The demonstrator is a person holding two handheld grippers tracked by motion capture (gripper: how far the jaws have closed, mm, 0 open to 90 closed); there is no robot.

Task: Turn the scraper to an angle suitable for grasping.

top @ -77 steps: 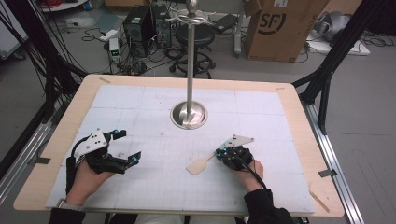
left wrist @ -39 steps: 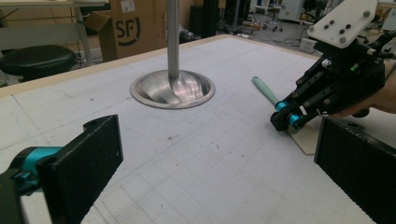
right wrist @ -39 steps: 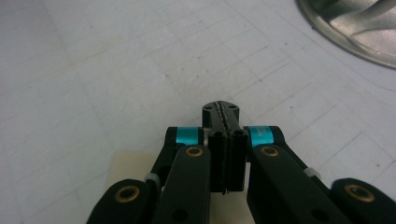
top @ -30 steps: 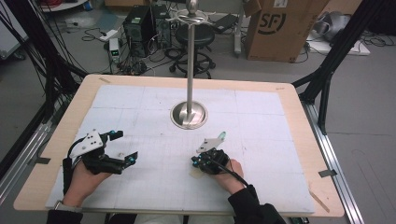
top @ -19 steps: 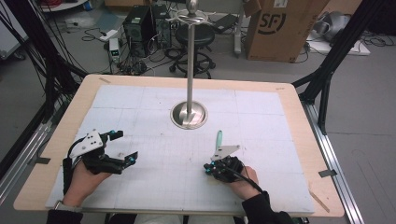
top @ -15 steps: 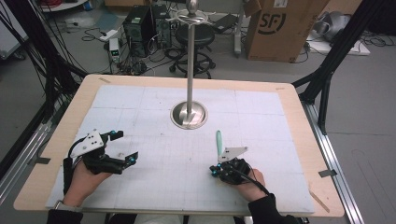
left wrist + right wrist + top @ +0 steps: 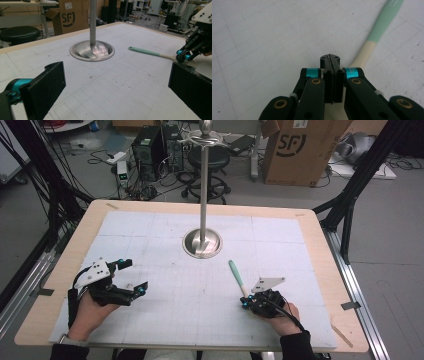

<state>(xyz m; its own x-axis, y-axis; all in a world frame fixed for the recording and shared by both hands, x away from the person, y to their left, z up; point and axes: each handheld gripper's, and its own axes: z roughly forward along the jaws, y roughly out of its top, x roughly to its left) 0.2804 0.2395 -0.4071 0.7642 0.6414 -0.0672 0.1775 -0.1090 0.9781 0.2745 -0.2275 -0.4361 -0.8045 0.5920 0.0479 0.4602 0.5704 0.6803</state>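
Black "SF" logo on the cardboard box (image 7: 305, 150) behind the table, same "SF" mark on that box (image 7: 71, 16) in the left gripper view

We saw the high view evenly and softly lit from overhead, the white mat (image 7: 200, 295) bright but not blown out, with only faint, short shadows under the hands and the whole frame a little soft and grainy. In the left gripper view the steel base (image 7: 92, 50) carried streaky glare and reflections, and the near black jaws were blurred and dark — the mat's grid beyond them stayed fairly crisp. In the right gripper view the light was flat and pale, the jaw tips sharp, the spatula handle (image 7: 382, 23) and the far grid lines slightly out of focus.
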